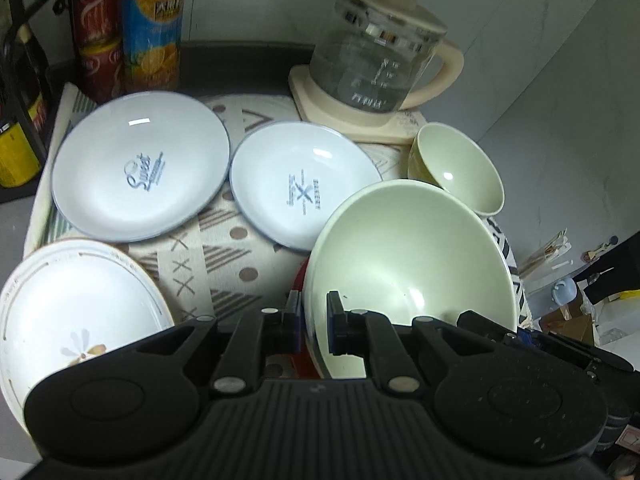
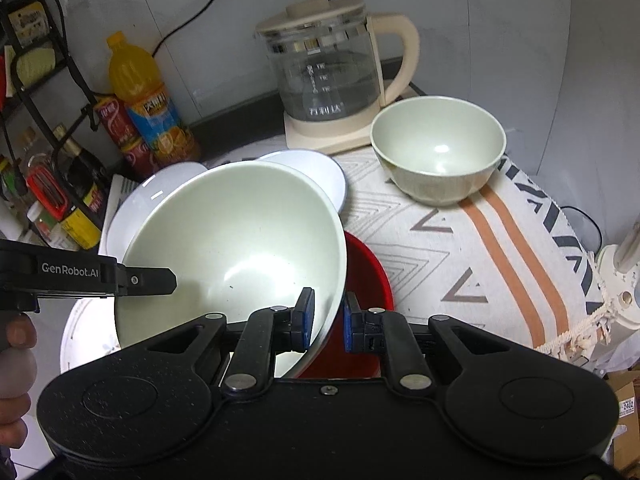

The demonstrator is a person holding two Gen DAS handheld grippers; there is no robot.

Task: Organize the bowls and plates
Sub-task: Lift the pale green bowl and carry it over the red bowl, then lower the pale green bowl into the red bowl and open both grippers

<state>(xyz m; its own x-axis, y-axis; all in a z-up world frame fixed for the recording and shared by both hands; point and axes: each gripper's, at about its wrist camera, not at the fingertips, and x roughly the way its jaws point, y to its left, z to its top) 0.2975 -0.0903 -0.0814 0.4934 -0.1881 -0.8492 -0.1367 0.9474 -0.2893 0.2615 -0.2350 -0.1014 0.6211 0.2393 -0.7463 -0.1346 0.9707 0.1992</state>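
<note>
A large pale green bowl hangs tilted above a red bowl on the patterned cloth. My left gripper is shut on its near-left rim, one pad inside and one outside. My right gripper is shut on the opposite rim in the same way. A small green bowl stands upright beside the kettle. Two blue-rimmed white plates lie behind the big bowl. A white plate with a flower print lies at the near left.
A glass kettle on a cream base stands at the back. An orange juice bottle and red cans crowd the back left, next to a black rack with bottles. A hand holds the left gripper.
</note>
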